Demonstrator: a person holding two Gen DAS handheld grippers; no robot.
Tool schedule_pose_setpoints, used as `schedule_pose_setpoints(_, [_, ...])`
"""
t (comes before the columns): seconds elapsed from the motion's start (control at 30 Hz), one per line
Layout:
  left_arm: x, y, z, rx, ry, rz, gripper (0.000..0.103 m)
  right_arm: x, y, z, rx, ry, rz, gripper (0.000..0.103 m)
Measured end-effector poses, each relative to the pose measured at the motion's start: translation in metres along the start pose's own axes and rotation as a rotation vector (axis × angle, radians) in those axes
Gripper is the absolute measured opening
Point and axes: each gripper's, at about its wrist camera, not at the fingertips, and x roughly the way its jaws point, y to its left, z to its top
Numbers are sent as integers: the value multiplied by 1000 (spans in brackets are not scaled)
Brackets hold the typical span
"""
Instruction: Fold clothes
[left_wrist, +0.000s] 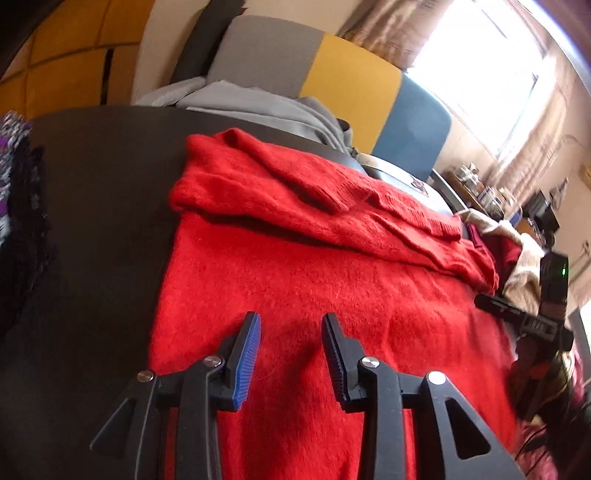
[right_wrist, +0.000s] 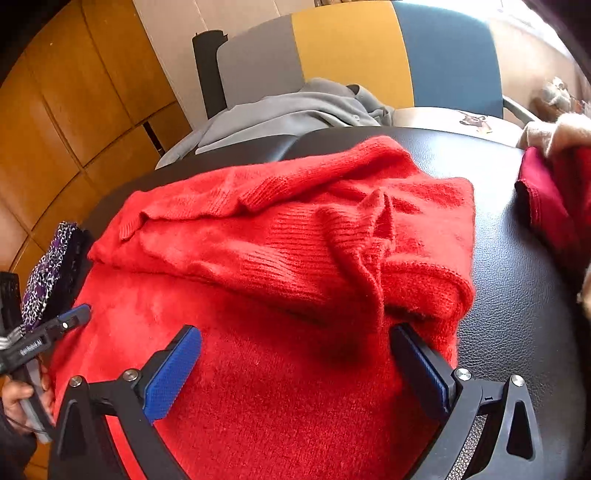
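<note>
Currently red sweater (right_wrist: 258, 266) lies half-folded directly under both claws: left claw (left_wrist: 291, 332) narrow-gapped, right claw (right_wrist: 295, 343) wide, both empty.

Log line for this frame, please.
fold clothes | red sweater part-folded on black table | left tongs open above it | right tongs open, empty

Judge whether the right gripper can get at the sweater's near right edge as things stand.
Probably yes: the right gripper is open above the red sweater, one finger by that edge, and nothing lies between.

Two close wrist views, shared red sweater (left_wrist: 295, 280)
</note>
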Motion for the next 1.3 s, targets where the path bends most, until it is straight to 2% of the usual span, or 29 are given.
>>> schedule_pose_setpoints(0.1, [-27, 8, -8, -18, -16, -2, 44, -11, 4, 0, 15, 25, -9, 103])
schedule_pose_setpoints(0.2, [-54, 28, -27, -32, -23, -4, 47, -48, 6, -15, 20, -25, 69, 103])
schedule_pose_setpoints(0.3, [-75, 44, -45, -54, -7, -18, 47, -87, -12, -50, 80, -35, 136, 103])
schedule_pose_setpoints(0.47, [-90, 50, -77, -88, 35, -68, 48, -119, -39, -114, 199, 46, 186, 103])
schedule_pose_setpoints(0.67, [-96, 47, -108, -115, 82, -123, 55, -132, -26, -159, 245, 97, 350, 103])
schedule_pose_setpoints(0.73, [-98, 46, -119, -123, 98, -141, 55, -128, -21, -164, 253, 103, 398, 103])
schedule_pose_setpoints(0.77, [-98, 45, -123, -128, 107, -150, 55, -128, -22, -165, 267, 95, 413, 103])
schedule_pose_setpoints(0.9, [-90, 45, -136, -143, 154, -156, 55, -122, -35, -179, 387, 83, 565, 103])
schedule_pose_setpoints(0.97, [-80, 45, -142, -173, 196, -174, 55, -121, -39, -186, 405, 30, 604, 103])
schedule_pose_setpoints(1.1, [-66, 38, -153, -174, 271, -204, 54, -131, -26, -196, 310, -61, 568, 103])
schedule_pose_setpoints(1.2, [-64, 33, -156, -165, 284, -214, 49, -133, -12, -195, 241, -42, 509, 103])
schedule_pose_setpoints(1.3, [-66, 30, -155, -164, 279, -226, 47, -132, -13, -195, 262, 14, 491, 94])
